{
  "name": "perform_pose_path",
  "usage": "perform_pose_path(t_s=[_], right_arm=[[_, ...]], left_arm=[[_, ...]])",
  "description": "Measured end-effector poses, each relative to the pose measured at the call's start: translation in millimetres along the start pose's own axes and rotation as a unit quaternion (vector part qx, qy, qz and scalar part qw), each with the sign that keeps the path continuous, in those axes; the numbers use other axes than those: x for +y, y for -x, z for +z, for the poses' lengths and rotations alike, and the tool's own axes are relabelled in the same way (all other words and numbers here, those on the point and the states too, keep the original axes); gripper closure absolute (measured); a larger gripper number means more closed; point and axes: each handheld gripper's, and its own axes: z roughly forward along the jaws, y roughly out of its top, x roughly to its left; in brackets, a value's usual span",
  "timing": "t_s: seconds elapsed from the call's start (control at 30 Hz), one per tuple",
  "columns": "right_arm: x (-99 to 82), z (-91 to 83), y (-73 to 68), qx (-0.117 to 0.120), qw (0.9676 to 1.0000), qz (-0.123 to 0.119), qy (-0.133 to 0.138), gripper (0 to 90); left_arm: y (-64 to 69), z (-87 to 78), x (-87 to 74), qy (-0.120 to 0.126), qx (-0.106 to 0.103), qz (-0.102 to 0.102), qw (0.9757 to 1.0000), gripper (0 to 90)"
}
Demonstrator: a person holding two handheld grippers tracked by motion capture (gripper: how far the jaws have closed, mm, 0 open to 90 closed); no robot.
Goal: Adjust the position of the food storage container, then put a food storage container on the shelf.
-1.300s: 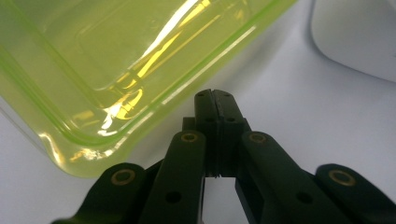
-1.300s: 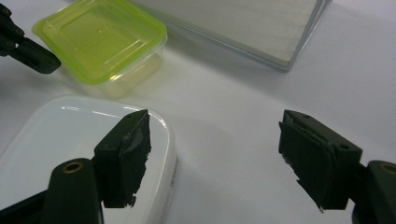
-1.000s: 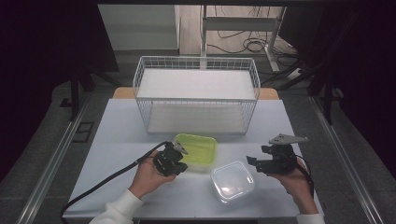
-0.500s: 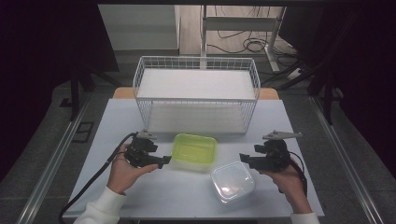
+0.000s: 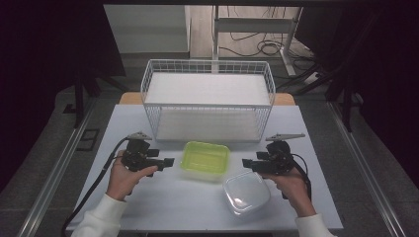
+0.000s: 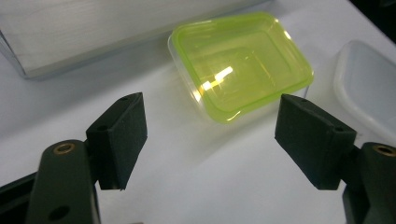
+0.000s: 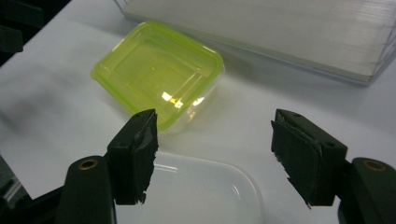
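At the high view's centre, a green container (image 5: 205, 160) sits between the left gripper (image 5: 165, 162) and right gripper (image 5: 246, 163). In the left gripper view, jaws gape, empty. In the right gripper view, jaws spread above a clear container (image 7: 196, 191).

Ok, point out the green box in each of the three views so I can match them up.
High view: the green box sits centre table, between the two grippers, just in front of the wire basket.
Left gripper view: upper middle, beyond the open jaws.
Right gripper view: upper left, beyond the left jaw.
Shared landmark: the clear box beside it, at the right edge and bottom centre.
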Motion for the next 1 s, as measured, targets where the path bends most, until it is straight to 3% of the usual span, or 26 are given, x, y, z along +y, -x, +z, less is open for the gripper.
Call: perform_pose_path(t_s=[0.13, 0.43, 0.67, 0.73, 0.87, 1.0], right_arm=[[1.7, 3.6, -1.7, 0.003, 1.0000, 0.002, -0.002, 29.2], [4.5, 10.2, -2.4, 0.010, 0.9999, 0.010, -0.004, 27.5], [11.7, 22.9, -5.1, 0.025, 0.9993, 0.022, -0.015, 30.8], [13.7, 28.5, -4.7, 0.029, 0.9989, 0.029, -0.021, 31.1], [15.5, 38.4, -7.5, 0.050, 0.9974, 0.044, -0.027, 31.3], [17.2, 45.1, -10.6, 0.045, 0.9974, 0.045, -0.034, 31.4]], left_arm=[[-2.8, 1.9, 0.7, 0.007, -0.010, -0.016, 0.9998, 24.7], [-5.9, 4.0, -1.7, 0.007, -0.009, -0.024, 0.9996, 24.6], [-10.6, 10.8, 4.7, 0.014, -0.028, -0.044, 0.9985, 25.6], [-11.9, 19.0, 8.2, 0.009, -0.042, -0.051, 0.9977, 25.6], [-13.0, 28.1, 13.8, -0.003, -0.049, -0.050, 0.9975, 25.9], [-17.1, 35.6, 18.2, -0.008, -0.066, -0.066, 0.9956, 26.6]])
